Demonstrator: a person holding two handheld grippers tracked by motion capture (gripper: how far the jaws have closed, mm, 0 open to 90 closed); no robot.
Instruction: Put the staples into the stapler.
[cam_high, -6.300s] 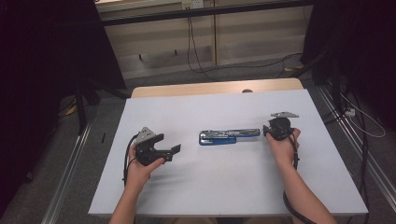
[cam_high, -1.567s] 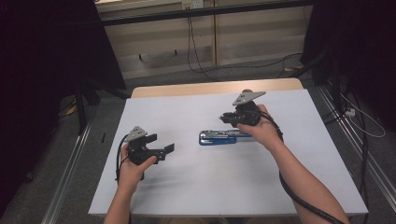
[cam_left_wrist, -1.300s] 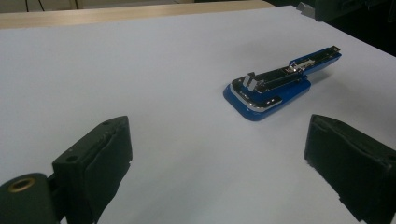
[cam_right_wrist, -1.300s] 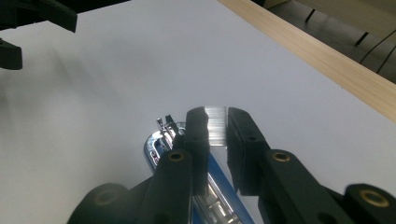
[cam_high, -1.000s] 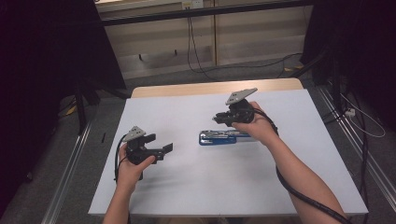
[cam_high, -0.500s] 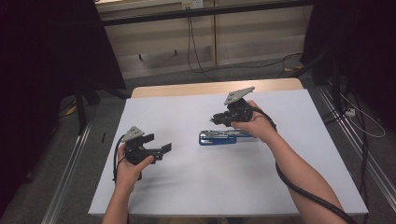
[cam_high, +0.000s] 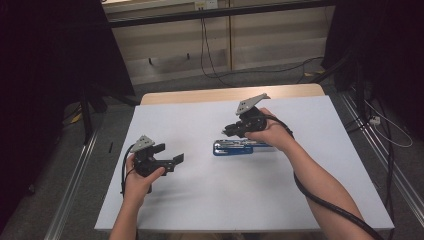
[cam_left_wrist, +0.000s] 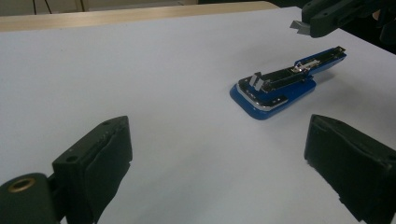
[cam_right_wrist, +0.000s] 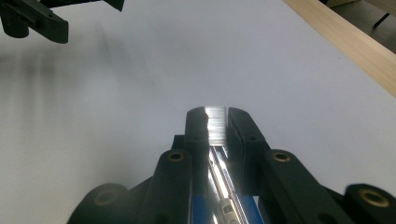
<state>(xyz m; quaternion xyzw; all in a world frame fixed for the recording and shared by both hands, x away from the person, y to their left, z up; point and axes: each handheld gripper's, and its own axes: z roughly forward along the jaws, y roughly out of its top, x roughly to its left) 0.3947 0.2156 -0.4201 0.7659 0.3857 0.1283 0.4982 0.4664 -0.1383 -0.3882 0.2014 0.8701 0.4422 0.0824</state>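
Here, view by view:

High view, table: the white table (cam_high: 210, 210) carries a blue stapler (cam_high: 235, 147), which lies flat near the middle, long side running left to right.

High view, right hand-held gripper: the right hand-held gripper (cam_high: 229, 131) hangs just above the stapler's left half, tilted, with its grey plate up and its tips pointing left. Whether the tips touch the stapler cannot be told from here.

High view, left hand-held gripper: the left hand-held gripper (cam_high: 171, 157) sits low over the table at the left, well apart from the stapler, its jaws spread and pointing right toward it, with nothing between them.

Left gripper view, jaws: the two black jaws stand wide apart at the bottom corners, bare white table between them.

Left gripper view, stapler: the stapler (cam_left_wrist: 285, 86) lies beyond the jaws to the right, its top open so that the metal channel shows inside the blue body, rounded end nearest the camera.

Left gripper view, other gripper: the right hand-held gripper (cam_left_wrist: 303, 25) hangs in the top right corner, above the stapler's far end, a small bright metal piece pinched at its tip.

Right gripper view, grip: the jaws are closed on a strip of staples (cam_right_wrist: 217, 126), a ridged, shiny bar standing between the pads.

Right gripper view, below: the stapler's (cam_right_wrist: 219, 205) metal channel and blue body show under the jaws.
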